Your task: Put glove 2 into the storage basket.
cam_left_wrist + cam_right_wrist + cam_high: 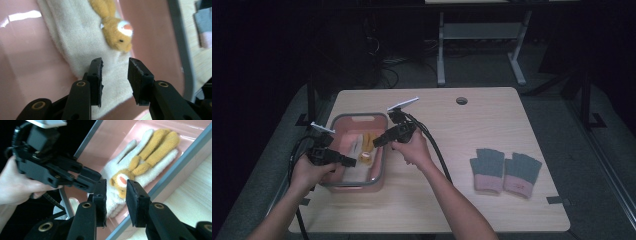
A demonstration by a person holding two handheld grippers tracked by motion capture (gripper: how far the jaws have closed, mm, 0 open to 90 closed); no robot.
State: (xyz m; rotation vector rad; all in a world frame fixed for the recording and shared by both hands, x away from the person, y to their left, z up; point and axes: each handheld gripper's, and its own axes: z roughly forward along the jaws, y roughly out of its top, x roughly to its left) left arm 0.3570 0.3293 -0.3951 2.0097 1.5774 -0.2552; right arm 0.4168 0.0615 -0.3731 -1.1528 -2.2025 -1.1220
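A cream knitted glove (355, 170) with an orange bunny (366, 157) sewn on it lies in a pink bin with a grey rim (360, 116) at the table's left. My left gripper (351, 161) reaches into the bin from the left. In the left gripper view it (115, 62) stands open just over the glove's cuff (75, 42), short of the bunny's face (120, 33). My right gripper (376, 143) hovers over the bin's right rim. In the right gripper view it (116, 185) is open above the bunny (121, 180), with the left gripper (93, 180) close beside.
A pair of grey fingerless gloves with pink cuffs (505, 171) lies flat on the right of the wooden table (452, 200). A round cable hole (461, 100) sits near the far edge. Black cables trail from both grippers. Dark floor and desk legs lie beyond.
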